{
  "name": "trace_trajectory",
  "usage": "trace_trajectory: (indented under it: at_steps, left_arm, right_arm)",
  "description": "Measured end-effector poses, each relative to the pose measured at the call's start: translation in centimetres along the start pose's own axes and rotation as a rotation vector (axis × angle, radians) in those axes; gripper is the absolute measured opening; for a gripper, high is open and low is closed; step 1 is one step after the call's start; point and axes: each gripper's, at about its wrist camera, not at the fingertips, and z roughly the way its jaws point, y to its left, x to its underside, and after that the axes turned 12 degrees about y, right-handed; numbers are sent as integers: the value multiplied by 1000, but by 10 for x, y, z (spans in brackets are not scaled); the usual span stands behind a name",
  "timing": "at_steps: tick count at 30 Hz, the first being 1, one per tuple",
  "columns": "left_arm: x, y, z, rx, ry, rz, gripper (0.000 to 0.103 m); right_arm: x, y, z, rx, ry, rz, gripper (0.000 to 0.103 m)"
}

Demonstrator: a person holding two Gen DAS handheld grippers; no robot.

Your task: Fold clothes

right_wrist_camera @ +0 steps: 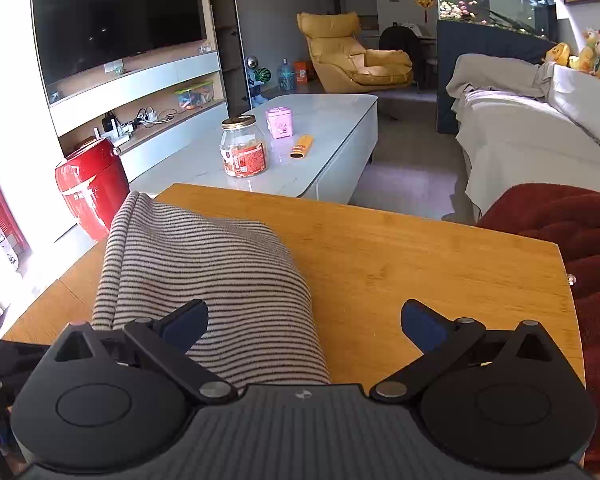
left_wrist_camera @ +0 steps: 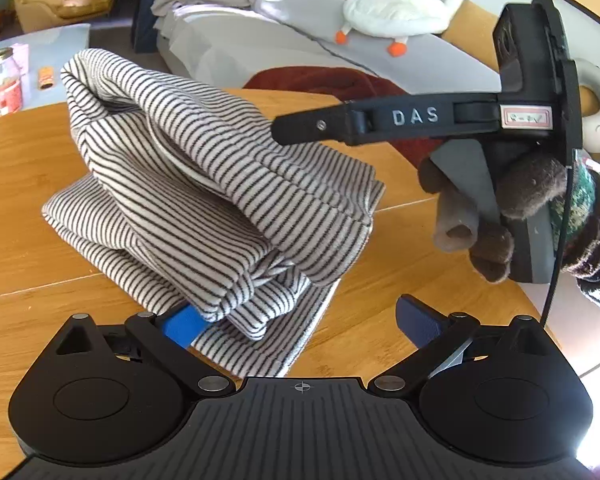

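Striped garment [left_wrist_camera: 204,200] bunched in layers on wooden table [left_wrist_camera: 20,200], both grippers [left_wrist_camera: 300,320] [right_wrist_camera: 304,324] spread wide, gripping nothing; fits mid-fold or finished bundle.

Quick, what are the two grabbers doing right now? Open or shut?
Left gripper: open, holding nothing; one finger touches the striped garment.
Right gripper: open, holding nothing, over the same garment.

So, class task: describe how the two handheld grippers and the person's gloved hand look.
Both grippers, left and right, have black ribbed bodies, round black hubs, silver pivot screws and blue finger pads. In the left wrist view the right gripper's finger reads "DAS" in white, and a black cable hangs from it. The hand wears a brown fuzzy glove and a multicoloured knitted sleeve.
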Motion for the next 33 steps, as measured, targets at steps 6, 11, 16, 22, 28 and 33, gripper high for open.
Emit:
trace_trajectory:
  at_steps: [6,11,16,22,28,33]
  left_arm:
    - [6,15,-4,-10,1,-85,103]
    - [6,24,-15,-30,-8,-97,103]
    - [12,41,-47,-7,-110,-151,103]
    - [5,79,-55,17,-242,-371,102]
    - [14,107,-53,38,-267,-527,90]
    - [19,114,-47,44,-277,-617,82]
  right_arm:
    - [11,-9,10,-46,37,68,103]
    - [20,-16,18,-84,68,125,103]
    - [29,-24,27,-122,99,182,103]
    - [33,-26,32,-187,131,208,103]
    - [42,8,-7,-118,-44,33,103]
    - [63,72,-25,-100,-121,-220,102]
